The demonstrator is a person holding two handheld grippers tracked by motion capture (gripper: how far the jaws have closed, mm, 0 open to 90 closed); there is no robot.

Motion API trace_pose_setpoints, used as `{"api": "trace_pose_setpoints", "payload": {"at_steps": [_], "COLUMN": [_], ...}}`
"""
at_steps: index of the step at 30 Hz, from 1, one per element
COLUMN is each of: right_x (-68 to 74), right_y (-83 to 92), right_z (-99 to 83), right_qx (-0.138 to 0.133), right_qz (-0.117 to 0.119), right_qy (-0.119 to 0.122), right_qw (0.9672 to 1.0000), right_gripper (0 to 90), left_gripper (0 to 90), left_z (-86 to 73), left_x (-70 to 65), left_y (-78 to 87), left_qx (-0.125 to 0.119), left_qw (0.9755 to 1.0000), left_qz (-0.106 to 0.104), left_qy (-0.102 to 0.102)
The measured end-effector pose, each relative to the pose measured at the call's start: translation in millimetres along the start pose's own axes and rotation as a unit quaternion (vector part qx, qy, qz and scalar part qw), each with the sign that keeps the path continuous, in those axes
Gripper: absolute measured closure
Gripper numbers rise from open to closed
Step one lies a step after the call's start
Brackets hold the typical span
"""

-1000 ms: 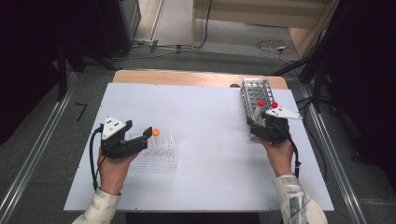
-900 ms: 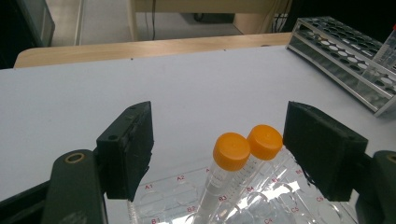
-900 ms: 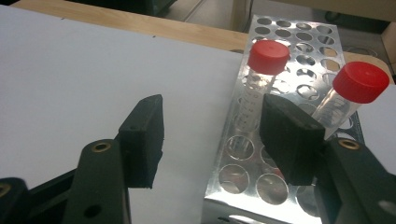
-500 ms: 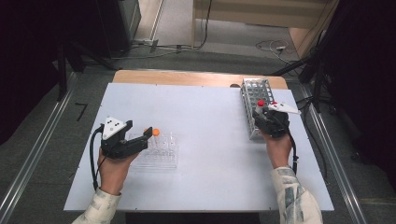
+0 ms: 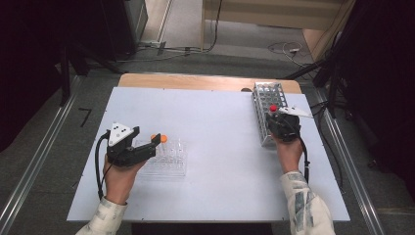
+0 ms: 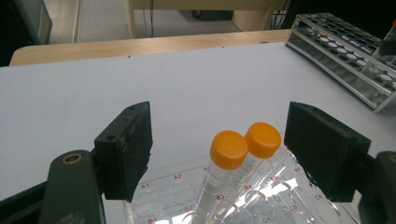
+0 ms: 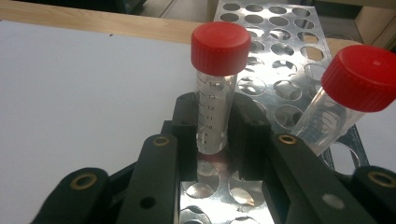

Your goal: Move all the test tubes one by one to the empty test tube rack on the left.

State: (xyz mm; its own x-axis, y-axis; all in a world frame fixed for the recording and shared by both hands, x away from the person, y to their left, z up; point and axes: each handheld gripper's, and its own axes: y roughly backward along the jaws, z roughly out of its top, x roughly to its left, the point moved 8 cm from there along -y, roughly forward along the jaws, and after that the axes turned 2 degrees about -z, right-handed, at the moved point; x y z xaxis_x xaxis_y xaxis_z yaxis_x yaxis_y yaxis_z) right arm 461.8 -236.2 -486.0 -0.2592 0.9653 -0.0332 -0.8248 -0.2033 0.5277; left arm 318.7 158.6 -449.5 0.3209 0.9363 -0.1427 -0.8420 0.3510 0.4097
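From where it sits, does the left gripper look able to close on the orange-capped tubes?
Probably yes. The left gripper is open, and both orange-capped tubes stand in the clear rack between its jaws with nothing in front of them. The two tubes lean together, though, so it may catch both rather than one.

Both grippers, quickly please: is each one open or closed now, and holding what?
Left gripper: open, jaws either side of two orange-capped clear tubes, holding nothing.
Right gripper: closed on a red-capped clear plastic tube over the metal rack.

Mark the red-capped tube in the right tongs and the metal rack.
red-capped tube (image 7: 214, 116), right gripper view, clear body between the jaws.
metal rack (image 5: 268, 94), high view, perforated top plate.
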Motion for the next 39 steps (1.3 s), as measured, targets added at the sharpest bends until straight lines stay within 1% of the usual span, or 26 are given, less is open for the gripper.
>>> {"api": "trace_pose_setpoints", "payload": {"at_steps": [2, 3, 5, 9, 15, 18, 22, 25, 30, 33, 35, 39], "right_x": [1.0, 1.0, 1.4, 1.7, 1.7, 3.8, 12.5, 23.2, 48.4, 65.0, 76.6, 100.0], "right_y": [1.2, 2.2, 6.5, 17.2, 36.8, 46.7, 55.1, 59.9, 68.4, 73.5, 76.4, 81.2], "right_z": [1.3, 3.3, 9.2, 23.5, 42.2, 46.9, 45.3, 43.9, 41.1, 37.2, 32.8, 22.2], "right_qx": [0.004, 0.003, -0.002, -0.016, -0.038, -0.048, -0.043, -0.043, -0.044, -0.041, -0.036, -0.026], "right_qz": [0.004, 0.003, 0.003, -0.001, -0.003, 0.005, 0.019, 0.036, 0.068, 0.094, 0.114, 0.145], "right_qy": [-0.002, 0.001, 0.003, 0.017, 0.025, 0.028, 0.038, 0.048, 0.065, 0.074, 0.079, 0.095], "right_qw": [1.0000, 1.0000, 1.0000, 0.9997, 0.9990, 0.9985, 0.9981, 0.9973, 0.9945, 0.9920, 0.9897, 0.9846], "right_gripper": [71.1, 71.2, 71.5, 71.8, 72.0, 72.0, 72.0, 72.0, 72.0, 72.0, 72.0, 72.0], "left_gripper": [23.7, 23.7, 23.7, 23.7, 23.0, 23.0, 23.0, 23.0, 23.1, 23.1, 23.1, 23.3], "left_z": [-0.1, -0.1, 0.3, 0.9, 2.3, 4.0, 5.1, 7.5, 12.3, 13.9, 14.7, 15.0], "left_x": [0.1, 0.1, 0.3, 0.9, 0.7, 0.2, -2.1, -4.8, -9.9, -14.4, -18.0, -27.1], "left_y": [-0.1, 0.0, 0.4, 1.4, 3.0, 4.2, 4.9, 7.0, 11.8, 13.5, 14.1, 14.1], "left_qx": [0.000, 0.000, -0.001, -0.002, -0.004, -0.008, -0.009, -0.013, -0.023, -0.024, -0.025, -0.024], "left_qw": [1.0000, 1.0000, 1.0000, 1.0000, 1.0000, 1.0000, 1.0000, 0.9999, 0.9997, 0.9995, 0.9994, 0.9990], "left_qz": [0.000, 0.000, 0.000, 0.002, 0.001, 0.001, -0.002, -0.005, -0.011, -0.018, -0.022, -0.034], "left_qy": [0.000, 0.000, 0.000, 0.002, 0.001, 0.002, -0.001, -0.002, -0.004, -0.007, -0.010, -0.018]}}
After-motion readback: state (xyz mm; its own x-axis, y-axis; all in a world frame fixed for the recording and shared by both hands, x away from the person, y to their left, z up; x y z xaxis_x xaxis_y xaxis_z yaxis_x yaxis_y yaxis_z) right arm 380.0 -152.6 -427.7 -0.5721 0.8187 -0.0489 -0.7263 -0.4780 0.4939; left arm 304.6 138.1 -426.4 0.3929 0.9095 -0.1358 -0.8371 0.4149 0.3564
